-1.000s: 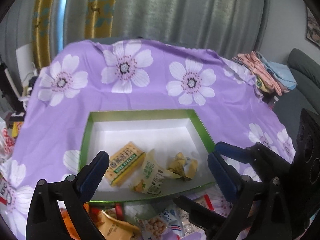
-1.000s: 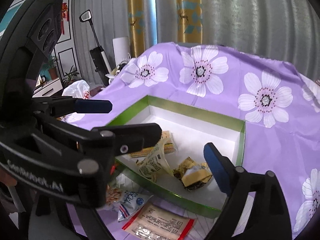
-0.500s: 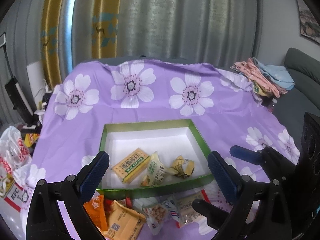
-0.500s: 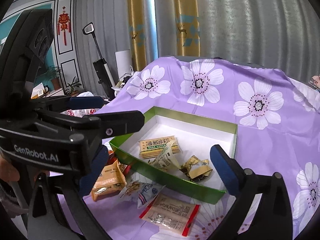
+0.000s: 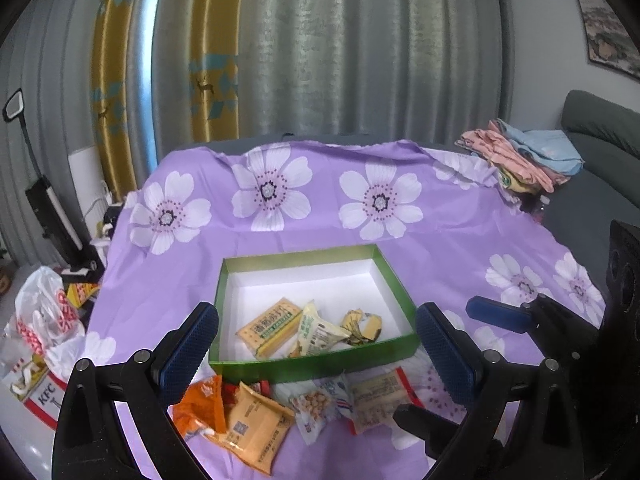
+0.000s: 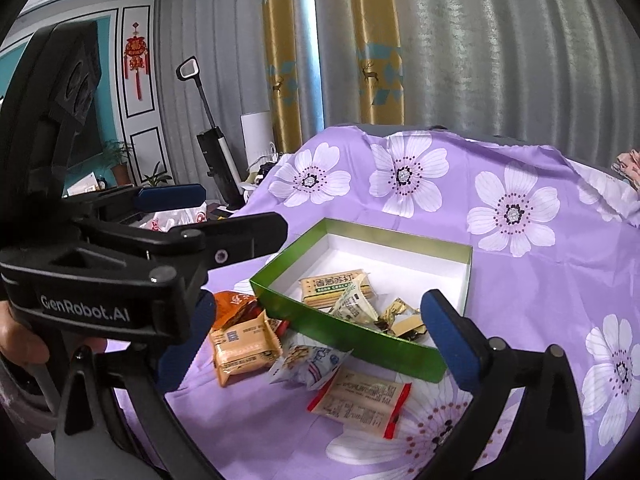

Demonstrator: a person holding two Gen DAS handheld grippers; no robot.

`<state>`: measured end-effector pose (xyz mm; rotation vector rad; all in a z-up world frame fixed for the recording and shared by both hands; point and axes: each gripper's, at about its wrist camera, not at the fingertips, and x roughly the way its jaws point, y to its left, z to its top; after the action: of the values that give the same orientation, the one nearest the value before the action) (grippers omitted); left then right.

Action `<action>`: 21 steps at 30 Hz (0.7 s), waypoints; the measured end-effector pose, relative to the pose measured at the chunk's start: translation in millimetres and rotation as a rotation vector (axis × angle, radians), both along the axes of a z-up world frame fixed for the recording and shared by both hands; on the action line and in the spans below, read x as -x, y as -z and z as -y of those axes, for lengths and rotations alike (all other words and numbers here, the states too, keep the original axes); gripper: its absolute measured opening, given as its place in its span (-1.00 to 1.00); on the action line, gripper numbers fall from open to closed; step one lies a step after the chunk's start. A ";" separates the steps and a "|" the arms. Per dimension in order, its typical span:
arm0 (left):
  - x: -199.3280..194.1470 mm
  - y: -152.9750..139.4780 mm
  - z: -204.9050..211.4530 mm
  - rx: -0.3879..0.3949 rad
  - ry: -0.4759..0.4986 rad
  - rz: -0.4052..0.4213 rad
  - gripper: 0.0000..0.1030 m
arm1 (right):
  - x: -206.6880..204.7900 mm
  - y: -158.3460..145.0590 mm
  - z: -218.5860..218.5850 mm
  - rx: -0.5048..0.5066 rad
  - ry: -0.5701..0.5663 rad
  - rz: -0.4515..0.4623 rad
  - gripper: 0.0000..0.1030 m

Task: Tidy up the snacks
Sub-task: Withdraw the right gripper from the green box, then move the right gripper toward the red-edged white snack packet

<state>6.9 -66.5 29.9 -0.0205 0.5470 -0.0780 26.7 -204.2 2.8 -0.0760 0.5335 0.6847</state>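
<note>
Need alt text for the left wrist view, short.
Open left gripper hangs empty over a green box holding three snacks, on a purple flowered cloth. More packets lie loose in front of the box; the right gripper shows at right, open.

One shallow green cardboard box (image 5: 316, 362) with a white inside holds three snacks: one yellow cracker packet (image 5: 268, 326), one pale green-printed pouch (image 5: 318, 330), one crumpled gold wrapper (image 5: 362, 326). In front of it on the purple flowered cloth (image 5: 440, 220) lie about six more packets, partly overlapping.
</note>
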 end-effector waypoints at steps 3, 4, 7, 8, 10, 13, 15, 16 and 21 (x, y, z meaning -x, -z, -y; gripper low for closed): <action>5.9 3.2 0.1 -0.002 -0.009 -0.012 0.92 | 6.9 2.7 3.9 -0.004 0.007 -0.014 1.00; 7.8 4.5 0.2 -0.005 -0.011 -0.016 0.92 | 8.1 3.4 5.2 -0.004 0.008 -0.018 1.00; 12.5 10.7 -1.4 0.015 -0.007 -0.042 0.92 | 11.3 8.4 10.0 -0.009 0.014 -0.050 1.00; 13.1 14.1 -3.1 0.026 -0.007 -0.056 0.92 | 11.4 9.8 11.2 -0.011 0.017 -0.059 1.00; 14.1 24.0 -9.4 0.053 -0.014 -0.092 0.92 | 13.2 15.2 14.9 -0.007 0.036 -0.080 1.00; 14.2 40.0 -19.1 0.097 -0.022 -0.155 0.92 | 17.0 25.6 20.5 0.012 0.056 -0.112 1.00; 14.3 54.1 -26.0 0.131 -0.031 -0.207 0.92 | 19.3 35.8 26.1 0.027 0.063 -0.145 1.00; 17.1 59.0 -26.8 0.139 -0.032 -0.219 0.92 | 20.4 40.9 28.8 0.035 0.069 -0.160 1.00; 22.6 87.2 -24.8 0.182 -0.001 -0.298 0.92 | 21.0 64.4 39.5 0.065 0.098 -0.234 1.00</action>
<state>-15.7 -41.7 -57.3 -0.2124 0.8368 -0.1250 5.7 -243.8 -61.6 -0.0308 0.7793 0.5832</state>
